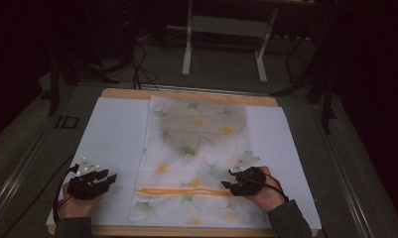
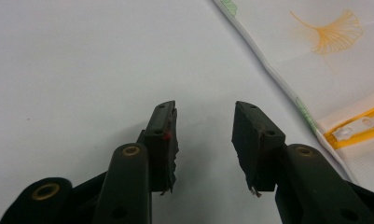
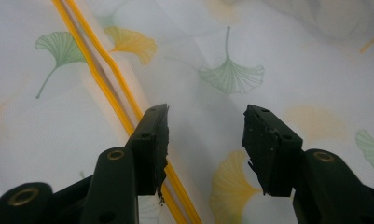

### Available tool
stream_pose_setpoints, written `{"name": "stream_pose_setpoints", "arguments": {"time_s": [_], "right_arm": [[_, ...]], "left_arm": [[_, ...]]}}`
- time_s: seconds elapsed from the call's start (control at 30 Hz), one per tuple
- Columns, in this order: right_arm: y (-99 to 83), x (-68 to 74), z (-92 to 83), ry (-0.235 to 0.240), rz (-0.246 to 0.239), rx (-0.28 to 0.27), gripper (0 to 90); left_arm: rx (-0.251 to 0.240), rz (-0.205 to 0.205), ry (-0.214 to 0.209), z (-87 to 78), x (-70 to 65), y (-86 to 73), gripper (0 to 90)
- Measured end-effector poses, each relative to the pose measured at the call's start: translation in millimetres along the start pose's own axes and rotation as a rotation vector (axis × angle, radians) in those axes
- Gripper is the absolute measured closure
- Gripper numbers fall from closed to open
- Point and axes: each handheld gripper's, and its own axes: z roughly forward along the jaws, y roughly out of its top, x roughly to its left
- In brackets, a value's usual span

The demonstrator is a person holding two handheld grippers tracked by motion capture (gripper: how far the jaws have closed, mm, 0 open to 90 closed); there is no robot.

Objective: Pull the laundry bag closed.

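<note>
Both tongs spread, empty, at a leaf-print bag.

High view: the left tongs [image 1: 111,177] lie on the white sheet [image 1: 112,134], left of the bag [image 1: 196,158]; the right tongs [image 1: 227,184] sit over the bag's near right part, by its orange zip [image 1: 181,191].
Left gripper view: spread jaws over bare sheet [image 2: 91,60], the bag's edge [image 2: 310,51] to their right.
Right gripper view: spread jaws above the bag [image 3: 231,70], the zip [image 3: 105,70] running under the left jaw.

A sheer leaf-printed zippered fabric bag [image 1: 196,158] is being kept flat on a white sheet [image 1: 112,134] covering a wooden table [image 1: 127,93], between the left gripper [image 1: 112,177] and right gripper [image 1: 225,185].
</note>
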Motion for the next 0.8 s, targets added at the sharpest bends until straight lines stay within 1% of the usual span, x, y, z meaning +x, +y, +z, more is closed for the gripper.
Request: {"name": "stream_pose_setpoints", "arguments": {"time_s": [0.13, 0.17, 0.23, 0.33, 0.37, 0.47, 0.5, 0.53, 0.6, 0.73, 0.8], "right_arm": [[3.0, 2.3, 2.6, 0.007, -0.010, 0.005, 51.7], [4.1, 3.6, 3.4, 0.009, -0.015, 0.007, 51.8], [7.8, 6.9, 6.8, 0.020, -0.029, 0.011, 52.6], [9.9, 8.8, 8.8, 0.028, -0.038, 0.015, 53.7], [12.4, 11.4, 11.3, 0.036, -0.044, 0.016, 54.9], [15.5, 13.6, 13.9, 0.043, -0.066, 0.021, 56.8], [16.8, 14.4, 14.8, 0.045, -0.071, 0.020, 57.0], [18.1, 15.4, 15.6, 0.050, -0.071, 0.019, 57.3], [20.7, 16.6, 17.3, 0.058, -0.078, 0.017, 57.7], [25.0, 19.0, 19.7, 0.065, -0.084, 0.016, 57.9], [29.2, 21.7, 21.6, 0.071, -0.093, 0.013, 57.9]], "left_arm": [[0.001, -0.003, -0.006, -0.6, 0.5, 0.0, 61.5], [0.007, 0.005, -0.008, -0.7, 0.5, 0.0, 61.5], [0.007, 0.010, -0.009, -0.7, 0.2, 0.2, 63.7], [0.005, 0.016, -0.004, -0.7, -0.5, 0.2, 64.4], [0.005, 0.019, -0.004, -1.0, -0.8, 0.2, 64.6], [0.003, 0.027, 0.003, -1.5, -0.8, 0.3, 64.4], [-0.004, 0.023, 0.007, -1.8, -0.8, 0.1, 64.0], [-0.010, 0.025, 0.001, -2.1, -0.3, -0.1, 62.9], [-0.006, 0.024, 0.003, -1.9, -0.3, -0.1, 61.1], [-0.005, 0.038, 0.012, -2.5, -0.6, 0.1, 61.0], [-0.014, 0.047, 0.014, -3.4, -1.3, 0.4, 61.3]]}}
